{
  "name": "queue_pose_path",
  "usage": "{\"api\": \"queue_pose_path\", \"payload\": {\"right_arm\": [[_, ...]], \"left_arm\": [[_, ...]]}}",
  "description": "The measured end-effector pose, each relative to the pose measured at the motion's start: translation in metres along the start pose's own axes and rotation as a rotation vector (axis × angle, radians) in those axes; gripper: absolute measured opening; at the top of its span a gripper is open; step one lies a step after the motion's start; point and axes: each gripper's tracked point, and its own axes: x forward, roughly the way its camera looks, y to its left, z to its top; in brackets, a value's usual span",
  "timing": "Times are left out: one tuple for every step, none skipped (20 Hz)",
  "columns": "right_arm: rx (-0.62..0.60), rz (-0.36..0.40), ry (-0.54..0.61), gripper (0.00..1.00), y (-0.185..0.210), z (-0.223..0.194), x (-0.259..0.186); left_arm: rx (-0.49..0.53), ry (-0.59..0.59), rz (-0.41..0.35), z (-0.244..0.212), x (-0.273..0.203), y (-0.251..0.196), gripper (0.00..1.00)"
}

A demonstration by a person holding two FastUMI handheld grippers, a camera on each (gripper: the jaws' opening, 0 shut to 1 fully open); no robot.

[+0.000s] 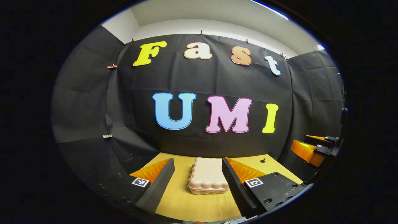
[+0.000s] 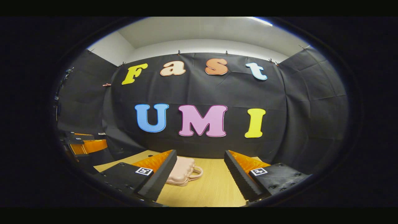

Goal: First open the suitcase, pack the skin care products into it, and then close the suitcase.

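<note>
pink suitcase (image 1: pixel 207 175) lying shut on the table (image 1: pixel 192 205), fitting unopened or repacked; both grippers (image 1: pixel 198 183) (image 2: pixel 199 179) hovering, fingers apart.

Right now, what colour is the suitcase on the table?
Pale pink suitcase, lid shut; clearest in the left gripper view.

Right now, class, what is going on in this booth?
A person holds two grippers over a light wooden table. A small pink ribbed hard-shell suitcase lies flat and shut on it. The left gripper is open, lined up with the case; the right gripper is open beside its handle. Neither touches it.
</note>
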Motion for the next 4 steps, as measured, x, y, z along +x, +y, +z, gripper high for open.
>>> {"api": "queue_pose_path", "payload": {"right_arm": [[0.002, -0.001, 0.002, 0.97, 0.0001, -0.0008, 0.0003], [0.005, -0.002, 0.004, 0.97, 0.0006, -0.0015, 0.0007], [0.008, -0.004, 0.005, 0.97, 0.0003, -0.0016, 0.0010], [0.008, -0.007, 0.004, 0.97, -0.0015, -0.0012, 0.0020]], "left_arm": [[-0.005, 0.001, 0.002, 0.0000, -0.0003, -0.0005, 0.96], [-0.015, -0.011, 0.009, 0.0022, -0.0010, 0.0017, 0.96], [-0.027, -0.026, 0.009, 0.0078, -0.0017, 0.0023, 0.96], [-0.036, -0.035, 0.002, 0.0094, -0.0031, 0.0012, 0.96]]}}
